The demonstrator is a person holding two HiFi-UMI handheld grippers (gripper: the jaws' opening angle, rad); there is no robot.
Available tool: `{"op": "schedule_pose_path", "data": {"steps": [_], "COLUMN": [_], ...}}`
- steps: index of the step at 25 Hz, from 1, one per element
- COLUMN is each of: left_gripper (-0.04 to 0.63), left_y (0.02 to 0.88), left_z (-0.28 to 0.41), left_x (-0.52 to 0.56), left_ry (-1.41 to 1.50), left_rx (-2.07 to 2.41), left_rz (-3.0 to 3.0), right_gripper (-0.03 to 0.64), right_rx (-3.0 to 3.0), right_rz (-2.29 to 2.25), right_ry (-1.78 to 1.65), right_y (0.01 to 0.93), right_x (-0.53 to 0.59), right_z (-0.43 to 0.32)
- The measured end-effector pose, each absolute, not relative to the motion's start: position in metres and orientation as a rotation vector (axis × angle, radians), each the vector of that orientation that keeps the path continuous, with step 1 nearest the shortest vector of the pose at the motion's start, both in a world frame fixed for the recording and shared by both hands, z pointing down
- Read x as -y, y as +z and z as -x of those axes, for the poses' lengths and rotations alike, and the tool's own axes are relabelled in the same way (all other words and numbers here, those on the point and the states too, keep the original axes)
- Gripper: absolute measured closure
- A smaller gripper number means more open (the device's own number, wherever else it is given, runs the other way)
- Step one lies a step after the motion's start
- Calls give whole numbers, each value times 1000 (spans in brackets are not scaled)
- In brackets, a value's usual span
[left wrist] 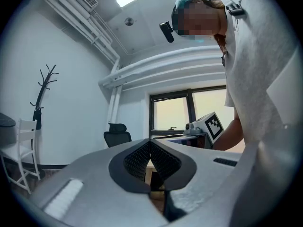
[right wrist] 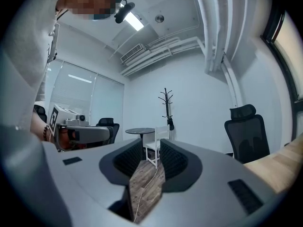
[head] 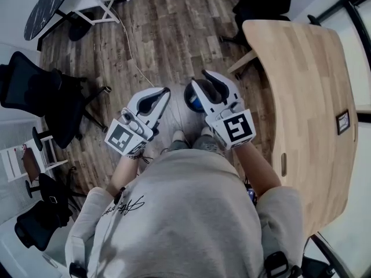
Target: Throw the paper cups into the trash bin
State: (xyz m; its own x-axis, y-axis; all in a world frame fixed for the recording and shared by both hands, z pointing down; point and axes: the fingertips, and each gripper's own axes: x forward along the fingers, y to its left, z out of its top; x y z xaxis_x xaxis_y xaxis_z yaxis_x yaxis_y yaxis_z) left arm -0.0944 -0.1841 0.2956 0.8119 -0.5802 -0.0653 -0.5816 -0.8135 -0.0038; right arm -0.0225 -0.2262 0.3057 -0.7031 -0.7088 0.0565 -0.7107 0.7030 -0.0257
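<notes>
In the head view both grippers are held side by side over the wooden floor, in front of the person's body. Between and below them stands a round pale trash bin (head: 188, 97) with something blue inside. My left gripper (head: 164, 91) has its jaws closed tip to tip with nothing held, as the left gripper view (left wrist: 150, 143) also shows. My right gripper (head: 201, 79) hangs above the bin. Its jaws stand a little apart with only floor seen through the gap (right wrist: 151, 148). No paper cup shows in any view.
A long light wooden table (head: 307, 97) runs down the right, with a small dark frame (head: 343, 121) on it. Black office chairs (head: 35, 91) stand at the left. A round dark table (head: 49, 2) and white chair are at the far left. A cable (head: 130, 51) lies on the floor.
</notes>
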Motion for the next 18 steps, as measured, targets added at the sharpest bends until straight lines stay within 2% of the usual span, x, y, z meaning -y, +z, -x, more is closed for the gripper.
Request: {"op": "schedule_pose_path", "data": {"steps": [10, 18], "left_gripper": [591, 591], "left_y": [281, 274], "left_z": [89, 86], "left_x": [185, 184], "left_ry": [114, 123], "left_rx": [-921, -911], "left_rz": [2944, 2925], "right_gripper": [569, 593], "right_rx": [2886, 2905], "right_rz": [-1210, -1203], "right_ry": [5, 25], "right_y": [285, 284], "right_x": [223, 217], "right_z": [18, 15]}}
